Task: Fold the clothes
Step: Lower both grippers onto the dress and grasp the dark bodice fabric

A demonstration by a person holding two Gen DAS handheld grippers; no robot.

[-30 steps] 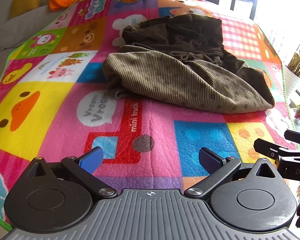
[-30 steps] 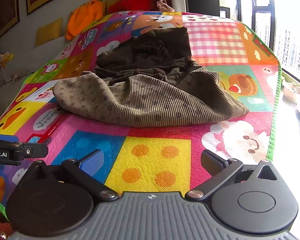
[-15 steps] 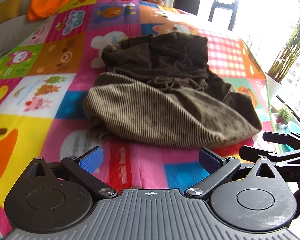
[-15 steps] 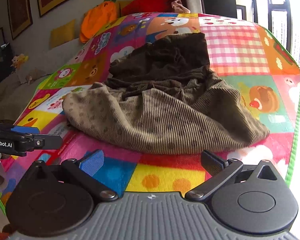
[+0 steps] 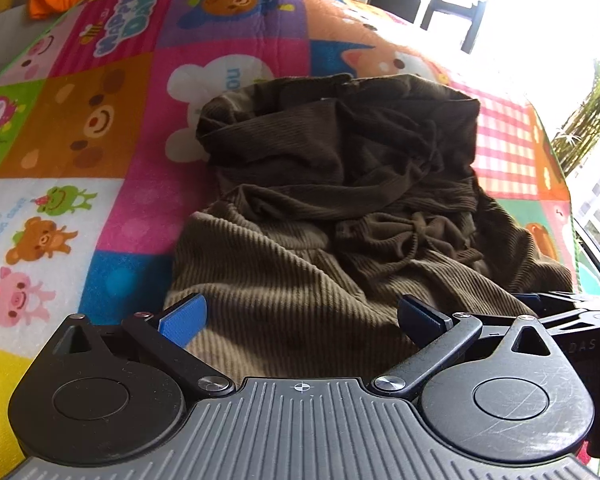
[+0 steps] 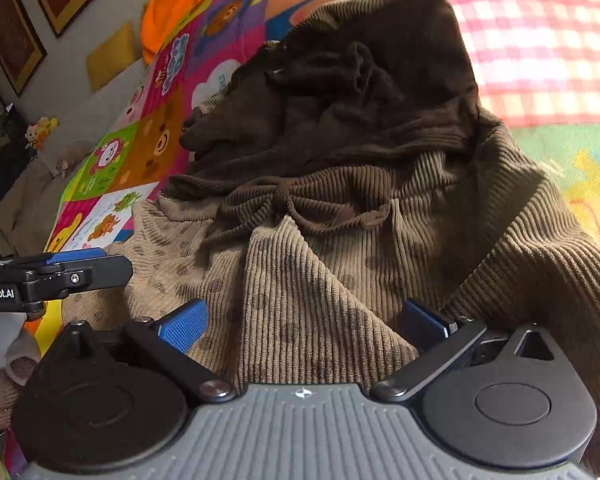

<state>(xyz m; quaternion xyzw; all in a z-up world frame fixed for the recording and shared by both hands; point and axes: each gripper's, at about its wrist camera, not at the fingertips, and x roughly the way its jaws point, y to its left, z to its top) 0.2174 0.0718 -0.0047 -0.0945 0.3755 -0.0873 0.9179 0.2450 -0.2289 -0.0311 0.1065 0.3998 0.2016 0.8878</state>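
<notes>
The left gripper (image 5: 302, 316) has its fingers spread wide, with the near edge of the brown corduroy garment (image 5: 340, 208) lying between and just ahead of the blue pads (image 5: 182, 318); nothing is clamped. The right gripper (image 6: 304, 320) is likewise spread wide, its fingers straddling the lighter ribbed fold of the garment (image 6: 324, 240). The garment lies crumpled on a colourful cartoon play mat (image 5: 100, 120), with a tied drawstring bow (image 6: 280, 200) ahead of the right fingers.

Both grippers (image 5: 300, 316) (image 6: 304, 320) seemingly closer over garment (image 5: 300, 280).
</notes>
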